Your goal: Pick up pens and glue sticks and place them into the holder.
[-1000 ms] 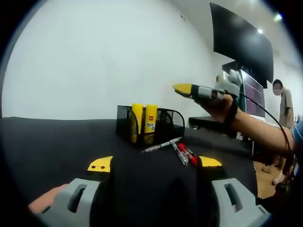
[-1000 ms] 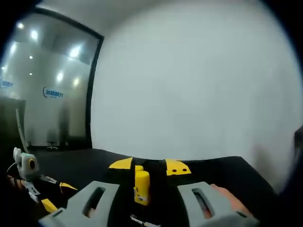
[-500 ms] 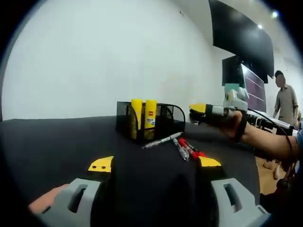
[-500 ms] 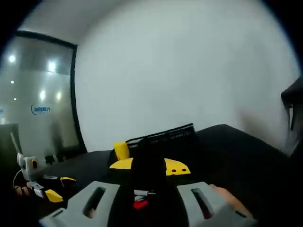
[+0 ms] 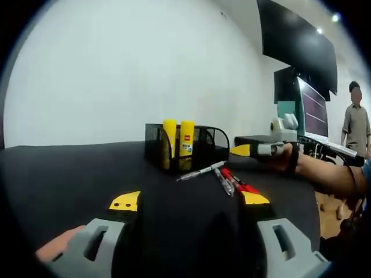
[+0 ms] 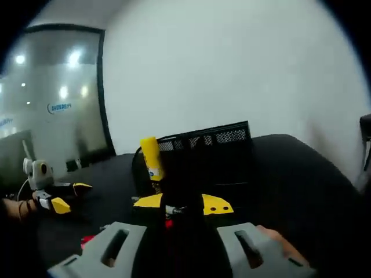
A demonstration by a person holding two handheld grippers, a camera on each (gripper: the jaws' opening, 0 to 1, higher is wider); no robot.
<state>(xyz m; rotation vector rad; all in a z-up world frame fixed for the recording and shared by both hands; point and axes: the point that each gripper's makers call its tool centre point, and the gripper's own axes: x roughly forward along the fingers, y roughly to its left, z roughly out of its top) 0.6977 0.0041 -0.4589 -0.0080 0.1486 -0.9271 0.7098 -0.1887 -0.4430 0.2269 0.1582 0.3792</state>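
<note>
Two glue sticks [image 5: 178, 143] (red labels, unreadable) in holder [image 5: 203, 147]

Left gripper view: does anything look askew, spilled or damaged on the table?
Nothing damaged or spilled. Two yellow glue sticks stand upright in the black mesh holder. A silver pen and red pens lie loose beside it on the black table, not yet put away.

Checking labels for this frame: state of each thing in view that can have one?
mesh holder: upright on the black table, two glue sticks inside
glue sticks: standing upright in holder
silver pen: lying on table, outside holder
red markers: lying on table, outside holder
left gripper: open, empty
right gripper: open, empty
</note>
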